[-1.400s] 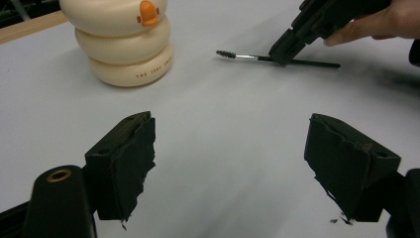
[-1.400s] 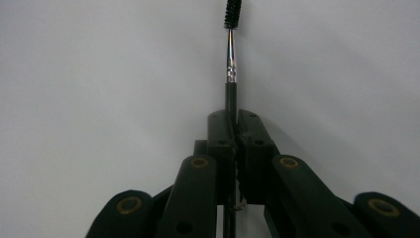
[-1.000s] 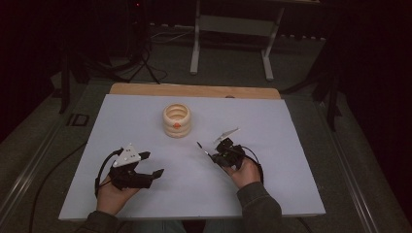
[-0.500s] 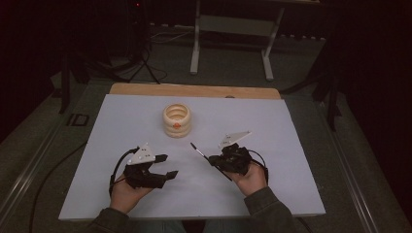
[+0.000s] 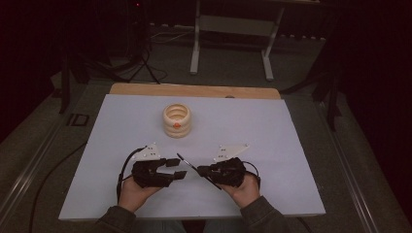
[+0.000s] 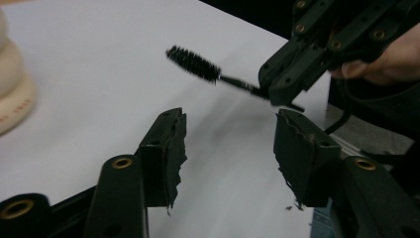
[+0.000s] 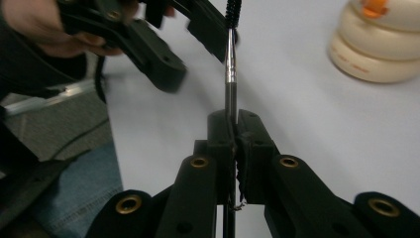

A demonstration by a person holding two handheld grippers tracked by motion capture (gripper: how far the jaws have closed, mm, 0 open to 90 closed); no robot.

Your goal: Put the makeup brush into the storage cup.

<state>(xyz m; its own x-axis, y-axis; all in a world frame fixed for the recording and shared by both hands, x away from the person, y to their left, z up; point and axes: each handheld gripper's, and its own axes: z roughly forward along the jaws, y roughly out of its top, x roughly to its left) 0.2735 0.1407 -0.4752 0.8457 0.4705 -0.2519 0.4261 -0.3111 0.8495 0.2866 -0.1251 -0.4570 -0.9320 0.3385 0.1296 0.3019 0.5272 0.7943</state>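
Your right gripper (image 7: 232, 130) is clamped on a thin brush (image 6: 194, 63) by its stem; the bristled end juts toward your left gripper (image 6: 229, 144), above the white table (image 5: 272, 131); its lower end is hidden behind the jaws. Your left gripper's jaws have just been closing, with nothing between them yet; the cream ring stack (image 5: 177, 120) stands well apart, cut off in both gripper views.

Matt white table sheet (image 5: 272, 145), glossy cream plastic ring stack (image 5: 177, 120), bristly black mascara wand (image 6: 198, 64), shiny metal stem

Right tool (image 5: 200, 171) clamped tight; left tool (image 5: 178, 168) half-spread, jaws just closing, seemingly on nothing.
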